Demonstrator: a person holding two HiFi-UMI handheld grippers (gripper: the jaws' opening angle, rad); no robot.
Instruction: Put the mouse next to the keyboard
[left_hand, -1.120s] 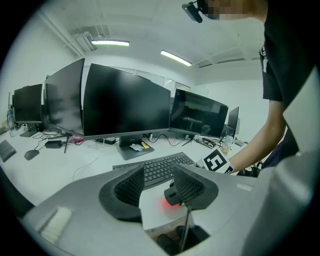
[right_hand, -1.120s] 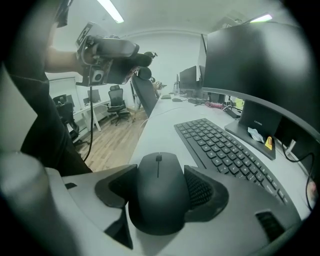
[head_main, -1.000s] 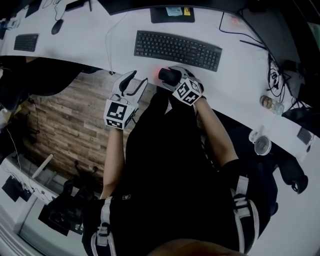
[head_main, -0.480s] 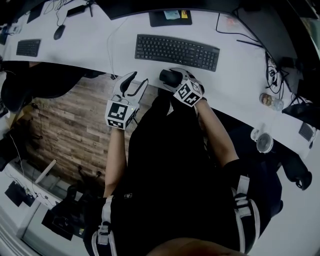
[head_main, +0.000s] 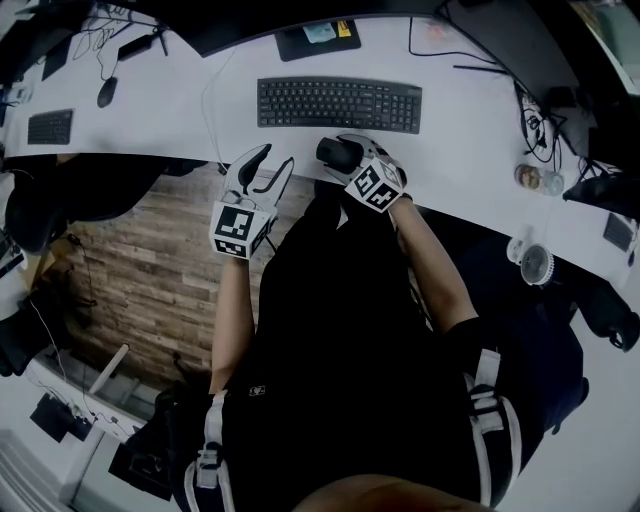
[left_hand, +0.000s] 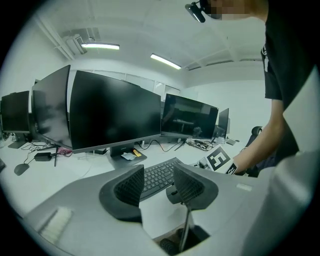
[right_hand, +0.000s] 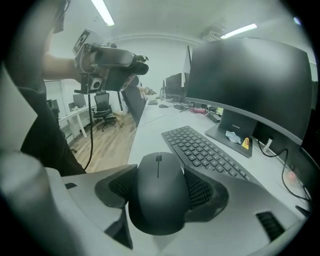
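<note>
The black mouse (right_hand: 159, 195) sits between the jaws of my right gripper (right_hand: 160, 175), and both ribbed pads press its sides. In the head view the mouse (head_main: 337, 152) is at the white desk's front edge (head_main: 470, 190), just in front of the black keyboard (head_main: 338, 105); I cannot tell whether it rests on the desk. The right gripper (head_main: 347, 156) points at the keyboard (right_hand: 207, 150). My left gripper (head_main: 262, 165) hangs over the wooden floor beside the desk edge, open and empty. Between its jaws (left_hand: 157, 172) I see the keyboard (left_hand: 159, 184) and the mouse (left_hand: 175, 192).
A monitor stand (head_main: 318, 36) with a yellow note stands behind the keyboard. A second keyboard (head_main: 50, 126) and mouse (head_main: 105, 92) lie far left. Cables (head_main: 535, 125) and a small white fan (head_main: 537, 266) are on the right. A white cable (head_main: 213, 110) runs left of the keyboard.
The head view has shifted, so the desk and keyboard sit further left. Both grippers have hardly moved. The red glow beside the mouse a second ago is gone.
</note>
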